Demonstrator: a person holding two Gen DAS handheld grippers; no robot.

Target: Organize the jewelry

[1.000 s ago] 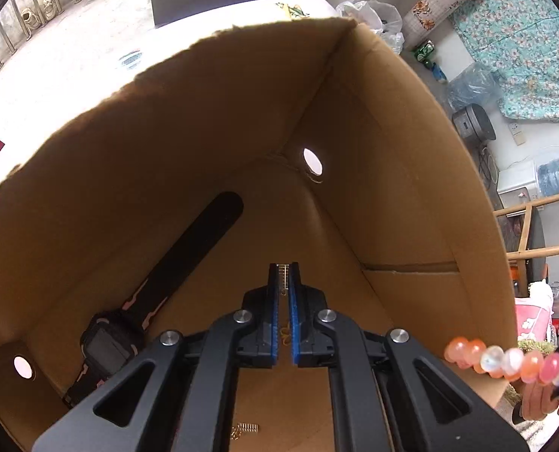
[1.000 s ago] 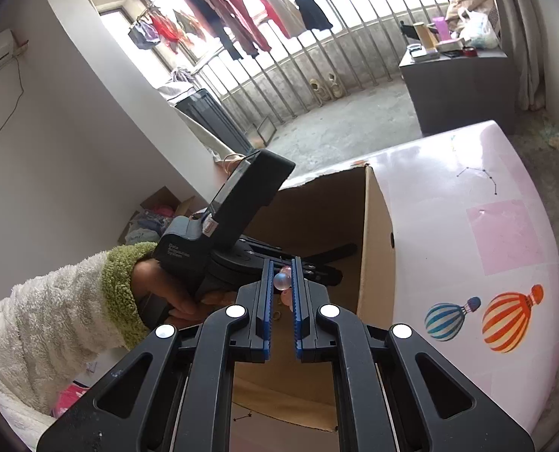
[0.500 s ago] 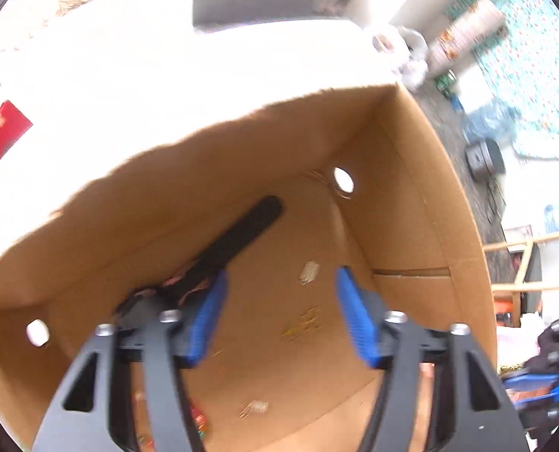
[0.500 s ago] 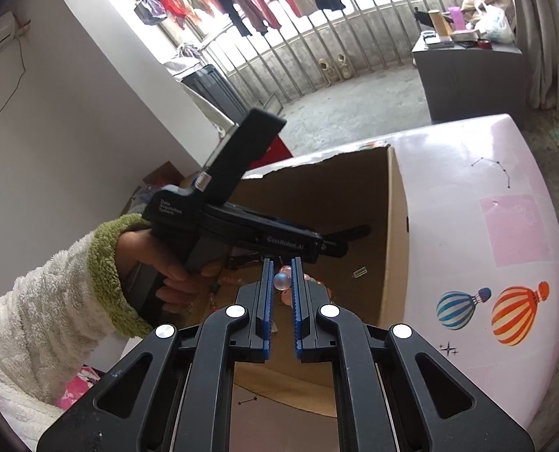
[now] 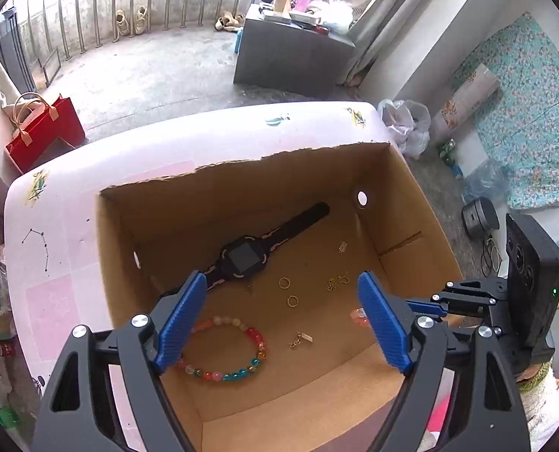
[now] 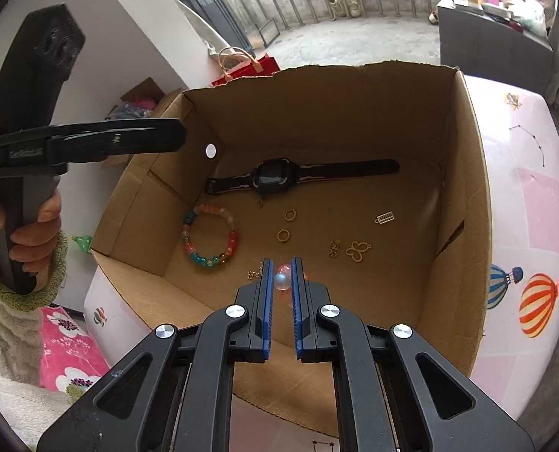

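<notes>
An open cardboard box (image 5: 422, 203) (image 6: 467, 150) stands on the pink table. On its floor lie a black watch (image 5: 249, 252) (image 6: 279, 177), a multicoloured bead bracelet (image 5: 238, 373) (image 6: 189, 233), two gold rings (image 5: 284, 283) (image 6: 290, 214) and several small gold charms (image 5: 336, 282) (image 6: 358, 251). My left gripper (image 5: 279, 324) is open and empty above the box. My right gripper (image 6: 281, 280) is shut on a pink and clear bead bracelet (image 6: 282, 281) over the box's near edge; its beads show in the left wrist view (image 5: 358, 316).
The pink table (image 6: 535, 226) with balloon prints carries the box. A red bag (image 5: 49, 128) and a grey cabinet (image 5: 290, 56) stand on the floor beyond. A pink floral cushion (image 6: 68, 350) lies below at the left.
My left gripper opened, let go of a small gold piece inside the box, and rose well above it. My right gripper moved over the box with the pink bracelet.
</notes>
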